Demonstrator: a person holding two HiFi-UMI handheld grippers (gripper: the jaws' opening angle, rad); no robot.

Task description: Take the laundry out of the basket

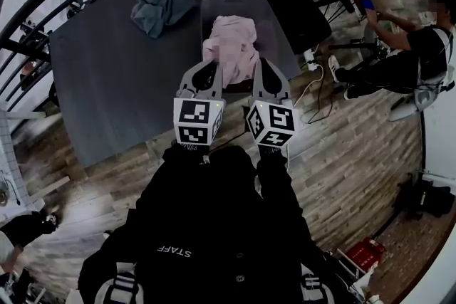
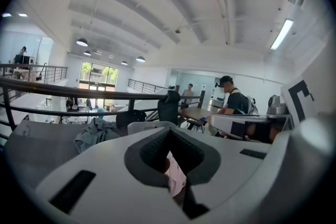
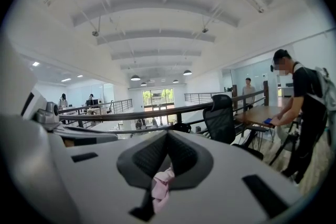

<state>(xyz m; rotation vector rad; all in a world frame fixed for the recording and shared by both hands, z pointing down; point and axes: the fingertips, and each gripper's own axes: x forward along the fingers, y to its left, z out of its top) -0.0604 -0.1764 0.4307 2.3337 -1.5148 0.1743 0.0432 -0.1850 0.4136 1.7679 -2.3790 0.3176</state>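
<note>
Pink garment [image 1: 231, 43] pinched in left tool [image 1: 207, 70], right tool [image 1: 266, 72], over basket [image 1: 214, 5]

We count two grippers: one left gripper [image 1: 209, 64] and one right gripper [image 1: 262, 64]. We see two garments: one pink garment [image 1: 231, 46] and one grey garment [image 1: 162, 3]. There is one basket [image 1: 214, 5] and one surface [image 1: 107, 82]. The head view shows one other person [image 1: 417, 57].

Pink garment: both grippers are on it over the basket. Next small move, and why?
Probably swing it left onto the bare table by the gray garment: left gripper and right gripper both pinch the pink garment, which hangs over the basket.
</note>
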